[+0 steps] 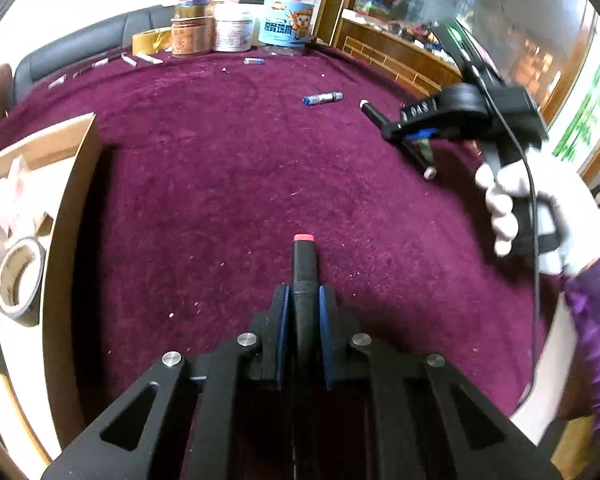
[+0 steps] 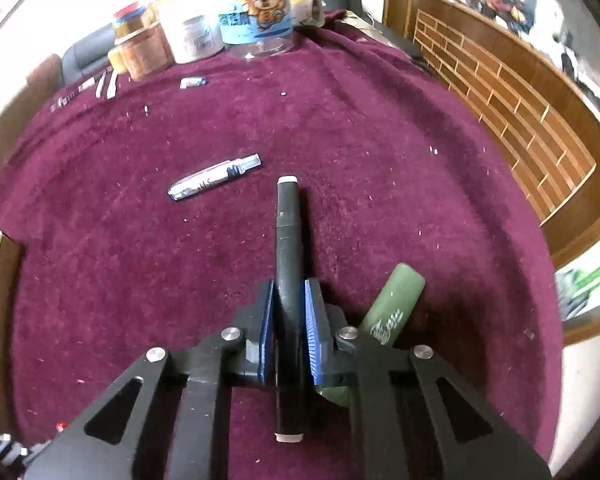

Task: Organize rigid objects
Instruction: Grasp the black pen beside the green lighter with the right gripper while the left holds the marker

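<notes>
Two black markers pinched, one in each of my grippers.
Maroon cloth (image 1: 228,184) covers the table; jars (image 1: 228,24) line its far edge.

Desk cloth (image 1: 220,184): deep maroon. Marker in left grip (image 1: 305,264): black, pink-red cap end. Marker in right grip (image 2: 287,236): black, white ends. Fingers' pads (image 2: 313,336): blue. Glove (image 1: 548,216): white.

Wrist cams, steep-down, shared tablecloth (image 1: 220,168)

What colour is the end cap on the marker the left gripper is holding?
Red-pink, on the tip of the black marker; it shows best in the left wrist view.
</notes>
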`<action>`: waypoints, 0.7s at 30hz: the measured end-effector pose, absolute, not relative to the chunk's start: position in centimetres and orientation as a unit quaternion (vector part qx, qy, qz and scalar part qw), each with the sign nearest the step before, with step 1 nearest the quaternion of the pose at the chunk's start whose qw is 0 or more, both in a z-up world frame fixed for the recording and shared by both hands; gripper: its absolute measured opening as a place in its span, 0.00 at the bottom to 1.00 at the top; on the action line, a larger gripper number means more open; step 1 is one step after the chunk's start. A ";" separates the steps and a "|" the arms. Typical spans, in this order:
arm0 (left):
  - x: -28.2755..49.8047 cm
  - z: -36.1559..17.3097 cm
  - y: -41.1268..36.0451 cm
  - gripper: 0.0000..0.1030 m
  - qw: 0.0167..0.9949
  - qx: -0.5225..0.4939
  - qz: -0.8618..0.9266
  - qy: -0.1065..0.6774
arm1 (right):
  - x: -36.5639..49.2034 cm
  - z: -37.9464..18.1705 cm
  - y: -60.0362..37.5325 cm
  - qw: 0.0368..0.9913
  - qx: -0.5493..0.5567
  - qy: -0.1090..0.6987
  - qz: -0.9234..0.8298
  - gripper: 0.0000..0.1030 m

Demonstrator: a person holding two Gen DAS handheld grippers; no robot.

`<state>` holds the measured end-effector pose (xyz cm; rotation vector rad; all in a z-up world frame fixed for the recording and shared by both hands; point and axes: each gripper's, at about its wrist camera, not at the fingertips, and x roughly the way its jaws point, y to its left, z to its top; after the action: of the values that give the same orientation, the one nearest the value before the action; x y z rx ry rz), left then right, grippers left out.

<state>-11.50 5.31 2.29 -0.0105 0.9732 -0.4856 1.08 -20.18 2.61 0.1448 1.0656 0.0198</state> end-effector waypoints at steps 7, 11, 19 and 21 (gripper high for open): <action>-13.0 5.0 7.4 0.11 0.862 -0.054 -0.255 0.436 | -1.6 4.0 -20.3 0.863 0.130 0.486 0.052 0.12; -13.7 6.3 8.5 0.11 0.867 -0.071 -0.258 0.420 | -3.2 5.0 -19.5 0.862 0.153 0.476 0.085 0.12; -14.2 8.1 12.9 0.11 0.879 -0.108 -0.231 0.402 | -5.6 6.9 -16.2 0.851 0.185 0.465 0.162 0.12; -14.2 8.2 14.5 0.11 0.882 -0.120 -0.217 0.402 | -5.9 7.3 -15.1 0.847 0.188 0.464 0.178 0.12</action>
<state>-14.24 14.54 8.17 -0.2510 0.8366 -0.4518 -5.92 -15.06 7.28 0.3963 0.9793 0.3761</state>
